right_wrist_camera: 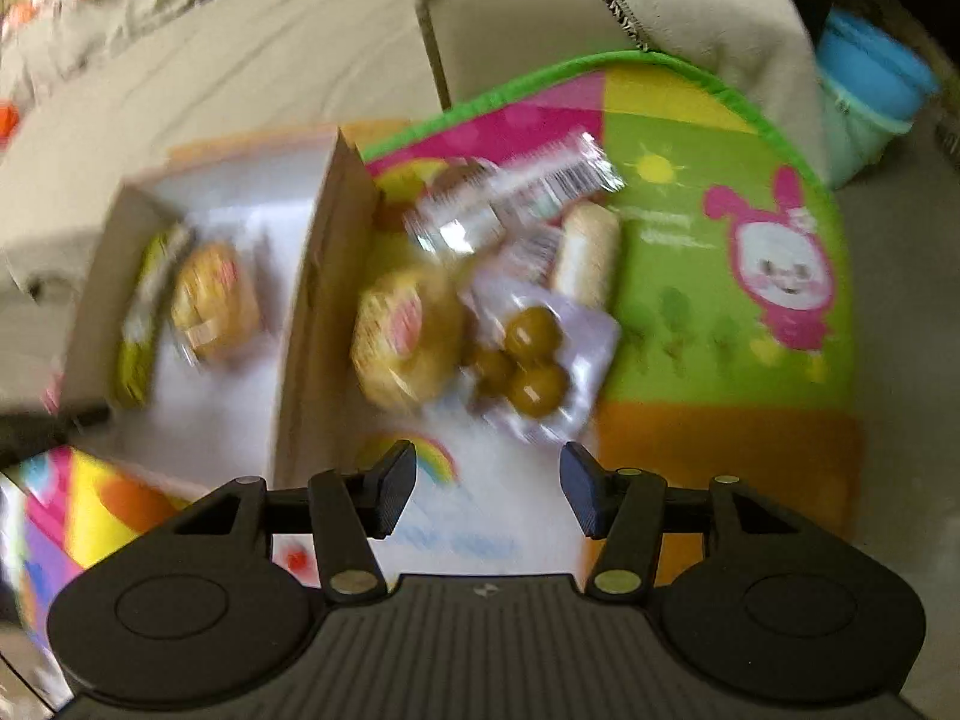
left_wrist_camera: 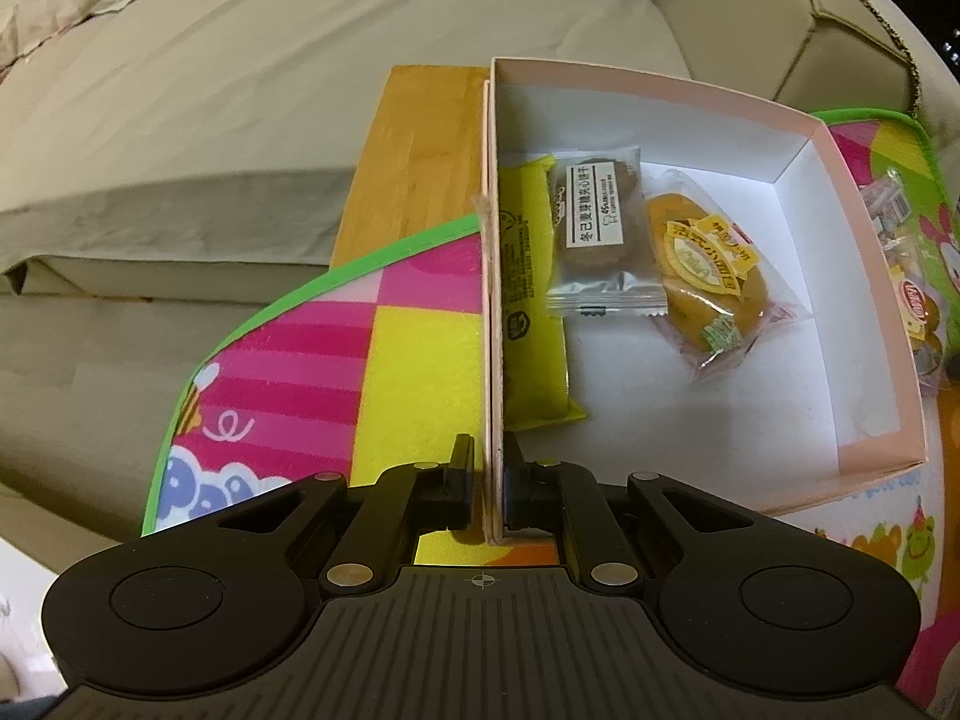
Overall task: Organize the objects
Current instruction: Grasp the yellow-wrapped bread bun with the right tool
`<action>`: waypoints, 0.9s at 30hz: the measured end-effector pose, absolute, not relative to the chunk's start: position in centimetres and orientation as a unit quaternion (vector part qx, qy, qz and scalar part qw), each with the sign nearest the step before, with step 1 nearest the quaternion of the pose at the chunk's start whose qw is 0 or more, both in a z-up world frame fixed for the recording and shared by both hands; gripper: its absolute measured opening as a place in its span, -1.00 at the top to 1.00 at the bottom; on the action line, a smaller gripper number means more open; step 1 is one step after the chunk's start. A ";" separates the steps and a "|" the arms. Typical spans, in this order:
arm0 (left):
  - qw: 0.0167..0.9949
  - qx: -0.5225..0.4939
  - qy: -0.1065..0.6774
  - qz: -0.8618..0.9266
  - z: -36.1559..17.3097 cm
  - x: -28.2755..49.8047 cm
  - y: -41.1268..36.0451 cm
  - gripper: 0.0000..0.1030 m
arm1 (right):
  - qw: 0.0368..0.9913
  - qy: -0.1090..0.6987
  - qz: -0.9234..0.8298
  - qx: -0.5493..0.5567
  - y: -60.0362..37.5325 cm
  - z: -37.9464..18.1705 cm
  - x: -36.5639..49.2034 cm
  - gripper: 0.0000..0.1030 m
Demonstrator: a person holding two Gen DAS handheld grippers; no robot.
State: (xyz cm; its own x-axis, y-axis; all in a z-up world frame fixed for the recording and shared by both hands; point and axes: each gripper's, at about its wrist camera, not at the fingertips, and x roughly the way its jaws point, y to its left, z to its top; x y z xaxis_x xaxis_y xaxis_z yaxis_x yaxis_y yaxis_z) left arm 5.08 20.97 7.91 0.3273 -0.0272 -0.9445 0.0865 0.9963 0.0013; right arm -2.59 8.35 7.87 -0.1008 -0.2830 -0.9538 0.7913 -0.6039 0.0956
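While we read both wrist views, these notes hold:

Carrier: the play mat (right_wrist_camera: 720, 192), green-edged and cartoon-printed, lies over a wooden board (left_wrist_camera: 414, 144) in front of a beige sofa (left_wrist_camera: 240, 90).

Box: the pink box (left_wrist_camera: 852, 276) with white inside sits on the mat, its left wall along the mat's left edge.

Left gripper (left_wrist_camera: 487, 486): we see its fingers pressed together on the box's left wall near the near corner, one pad outside, one inside; we judge it steadies the box.

Right gripper (right_wrist_camera: 487, 489): fingers spread, nothing between them; it hangs over the mat near the loose pile, pointing steeply down. This view is blurred.

Done so far: three packets lie inside the box, namely a yellow packet (left_wrist_camera: 528, 294) against the left wall, a clear-wrapped brown cookie (left_wrist_camera: 600, 234) beside it and a round bun (left_wrist_camera: 708, 264) towards the middle.

Left to do: outside the box's right wall, on the mat, we count a second bun (right_wrist_camera: 408, 339), a bag of brown balls (right_wrist_camera: 537, 369), a pale stick-shaped snack (right_wrist_camera: 585, 258) and a clear packet with a barcode (right_wrist_camera: 516, 192).

Progress: roughly halfway, in our judgement.

Next: we expect a grab from the pile, the bag of balls being nearest the open fingers.
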 end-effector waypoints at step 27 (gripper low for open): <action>0.812 0.069 0.572 -0.097 8.1 4.8 20.6 0.82 | 0.412 0.244 -0.661 0.578 14.2 6.8 1.2 -0.25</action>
